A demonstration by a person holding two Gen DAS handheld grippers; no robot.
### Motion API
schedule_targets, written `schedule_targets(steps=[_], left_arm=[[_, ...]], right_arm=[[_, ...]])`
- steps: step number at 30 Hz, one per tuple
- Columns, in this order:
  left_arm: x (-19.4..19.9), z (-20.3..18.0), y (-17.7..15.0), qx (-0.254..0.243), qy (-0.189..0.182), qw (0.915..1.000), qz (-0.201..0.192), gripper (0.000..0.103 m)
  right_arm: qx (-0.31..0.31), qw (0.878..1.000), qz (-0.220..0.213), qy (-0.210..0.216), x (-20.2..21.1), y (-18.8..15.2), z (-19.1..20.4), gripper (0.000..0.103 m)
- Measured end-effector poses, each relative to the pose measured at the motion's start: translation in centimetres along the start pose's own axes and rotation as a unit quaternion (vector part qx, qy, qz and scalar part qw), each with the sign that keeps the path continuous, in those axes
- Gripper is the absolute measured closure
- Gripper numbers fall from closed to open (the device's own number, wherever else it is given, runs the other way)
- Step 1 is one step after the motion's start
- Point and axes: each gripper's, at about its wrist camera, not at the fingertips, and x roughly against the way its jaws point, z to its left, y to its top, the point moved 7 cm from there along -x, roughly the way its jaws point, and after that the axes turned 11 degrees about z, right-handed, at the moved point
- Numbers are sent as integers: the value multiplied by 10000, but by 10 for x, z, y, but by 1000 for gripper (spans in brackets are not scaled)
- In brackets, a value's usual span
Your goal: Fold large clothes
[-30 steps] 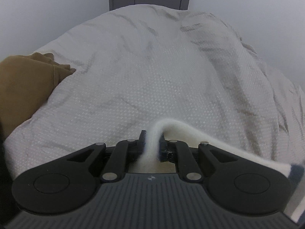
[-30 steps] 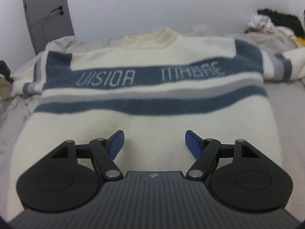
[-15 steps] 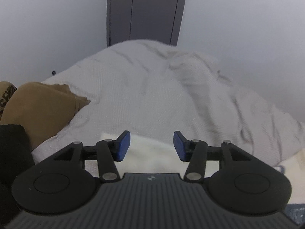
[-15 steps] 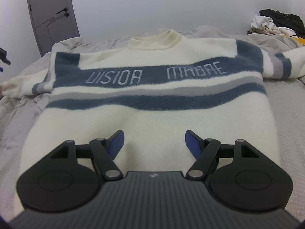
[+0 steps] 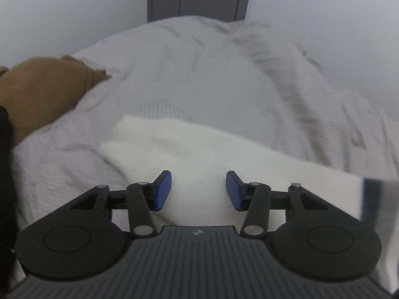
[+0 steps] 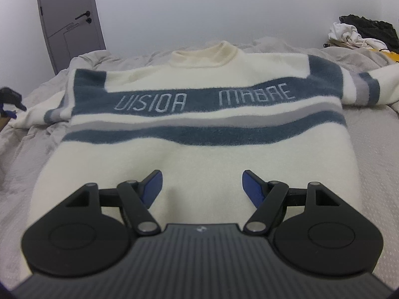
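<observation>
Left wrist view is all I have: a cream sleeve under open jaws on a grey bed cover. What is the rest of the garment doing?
Observer: In the right wrist view the sweater lies spread flat on the bed cover, front up, collar at the far end.
Operator: Any pattern on it?
Observer: Yes, blue and grey stripes across the chest, with lettering in the upper blue band.
Operator: Is the right hand-held gripper holding it?
Observer: No. The right hand-held gripper is open above the lower body of the sweater, nothing between its pads.
Operator: Where is the other sleeve?
Observer: It reaches out to the right, towards a pile of clothes by the wall.
</observation>
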Motion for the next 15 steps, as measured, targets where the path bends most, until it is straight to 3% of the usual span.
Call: schedule_targets(steps=[6, 10, 15], left_arm=[[-25, 4, 4, 105, 250, 9996, -13, 48], [-18, 2, 8, 153, 387, 9991, 19, 48], [13, -14, -7, 115, 183, 9997, 66, 48]], right_arm=[[50, 10000, 16, -39, -9, 4, 1, 31], [-16, 10000, 19, 44, -14, 9, 1, 31], [-39, 9999, -69, 67, -11, 13, -3, 31]])
